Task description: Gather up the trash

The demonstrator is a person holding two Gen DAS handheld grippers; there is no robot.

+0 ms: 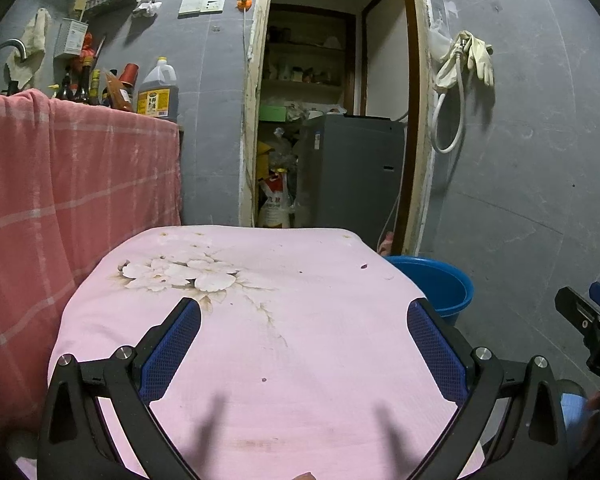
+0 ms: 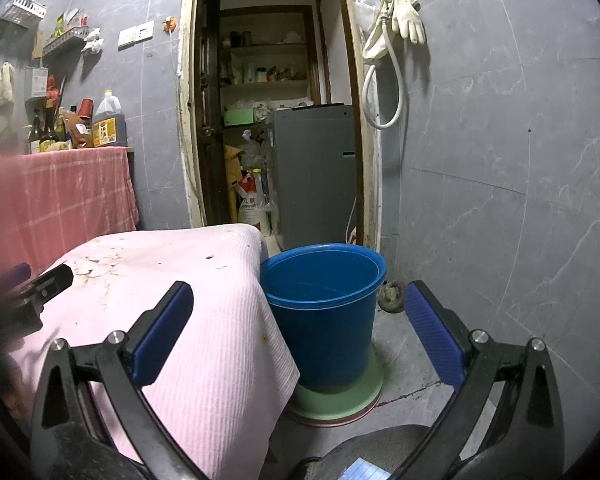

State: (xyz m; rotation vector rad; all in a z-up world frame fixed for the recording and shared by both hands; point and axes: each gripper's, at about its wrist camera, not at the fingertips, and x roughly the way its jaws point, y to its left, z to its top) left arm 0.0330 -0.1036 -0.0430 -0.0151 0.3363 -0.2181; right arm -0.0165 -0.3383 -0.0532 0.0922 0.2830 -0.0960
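Pink cloth (image 1: 300, 360), printed with pale flowers, is covering a small table, and both grippers are hovering over its near edge. The left gripper (image 1: 304, 312) is holding its fingers wide apart with nothing between them; the right gripper (image 2: 300, 300) is doing the same, just off the cloth's right edge. No obvious trash is showing. Only tiny dark specks, such as one crumb (image 1: 363, 267) near the cloth's far right corner, are lying on the cloth, and they are too small to identify. A blue bucket (image 2: 324, 320) is standing on the floor, touching the cloth's right overhang, on a green disc (image 2: 340, 404); it is probably the bin, and it appears empty, though its bottom is only partly visible. Judging from this, the task is either just starting or nearly finished, and the hands seem to be searching. The next move likely calls for spotting a piece, lowering the open fingers around it, closing, and carrying it over the bucket. Beyond the cloth, a doorway (image 1: 332, 80) is opening onto a storeroom. Left of the cloth, a red checked cover (image 1: 60, 180) is draping a counter holding bottles. Grey tiles are lining the walls, and gloves (image 1: 480, 56) are hanging right of the doorway.
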